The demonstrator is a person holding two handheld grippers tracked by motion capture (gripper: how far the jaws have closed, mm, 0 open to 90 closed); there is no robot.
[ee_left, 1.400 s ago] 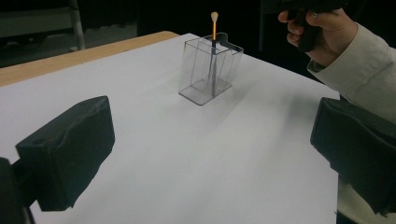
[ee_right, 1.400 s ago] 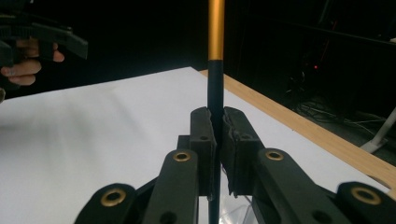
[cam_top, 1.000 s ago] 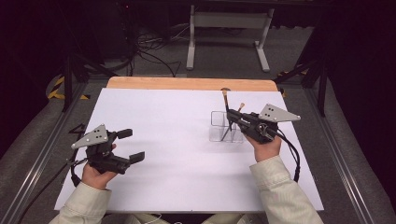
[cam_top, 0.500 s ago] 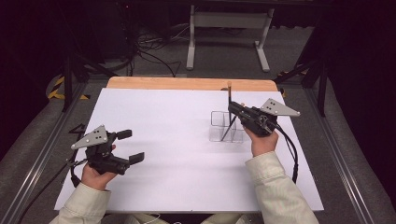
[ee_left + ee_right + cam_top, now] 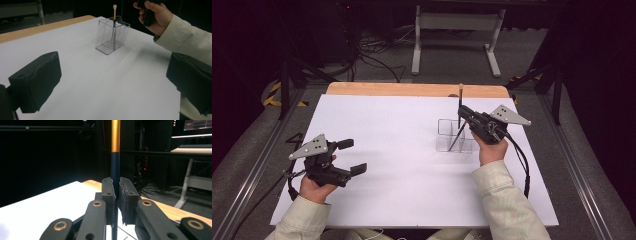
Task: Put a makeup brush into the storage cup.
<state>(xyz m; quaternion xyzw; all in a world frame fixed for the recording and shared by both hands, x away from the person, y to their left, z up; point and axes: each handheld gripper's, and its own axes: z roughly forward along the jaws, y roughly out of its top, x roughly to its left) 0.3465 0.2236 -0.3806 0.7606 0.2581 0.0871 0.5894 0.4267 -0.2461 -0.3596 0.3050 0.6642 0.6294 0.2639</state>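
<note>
Right gripper view showed the brush [image 5: 115, 157] clamped upright between the right tongs [image 5: 116, 195], its lower end inside the clear holder [image 5: 454, 135]. That holder stood on the white tabletop [image 5: 402, 150]. Well to the holder's left, the left tongs [image 5: 351, 156] rested spread apart, empty, near the tabletop's front edge.

No text, label, brand, number or sign can be read anywhere; the lit monitor screen [image 5: 197, 125] at two o'clock in the right gripper view is too blurred to make out.
</note>
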